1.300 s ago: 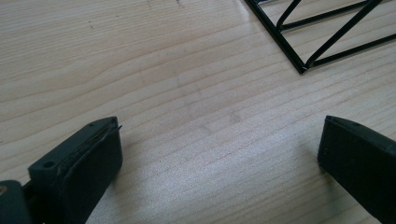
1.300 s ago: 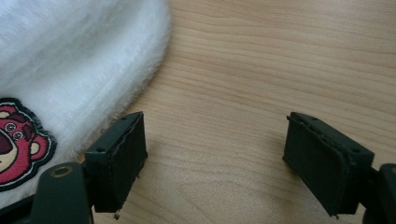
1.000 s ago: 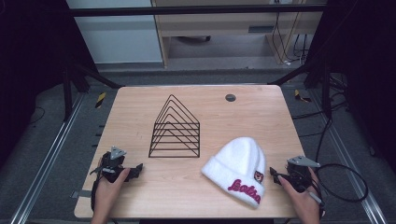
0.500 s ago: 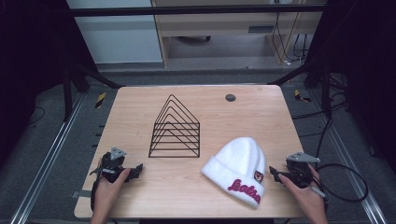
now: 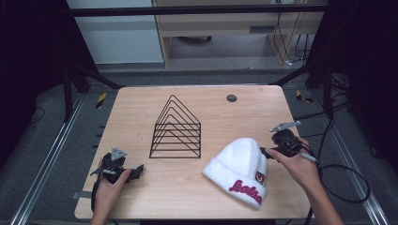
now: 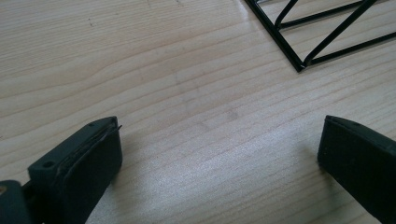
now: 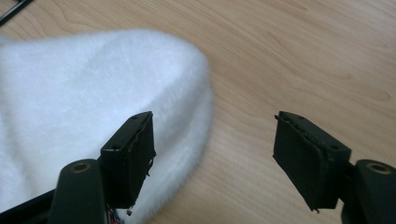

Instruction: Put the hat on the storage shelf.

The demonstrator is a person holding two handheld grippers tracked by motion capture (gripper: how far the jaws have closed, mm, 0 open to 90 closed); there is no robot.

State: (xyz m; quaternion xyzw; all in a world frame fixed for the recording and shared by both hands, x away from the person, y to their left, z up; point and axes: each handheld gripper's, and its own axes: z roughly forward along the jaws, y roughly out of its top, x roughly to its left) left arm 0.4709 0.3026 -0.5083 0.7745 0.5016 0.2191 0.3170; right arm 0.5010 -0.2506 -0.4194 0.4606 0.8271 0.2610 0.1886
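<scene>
White beanie [image 5: 240, 166]: lies flat on the tabletop [image 5: 141, 108] at about 5 o'clock of the board, red lettering on the cuff, just at 4 o'clock of the black wire rack [image 5: 176, 129] and clear of it. Change noted: your right gripper [image 5: 273, 151] has come up from the near right edge to the hat's crown side, at its 3 o'clock, so a grasp on the crown looks next. Its jaws have just been narrowing, yet stand spread, nothing pinched; one jaw sits over the fleece, whether touching it I cannot tell. Your left gripper [image 5: 133, 172], at 7 o'clock: unmoved, jaws wide apart over bare wood, holding nothing.
</scene>
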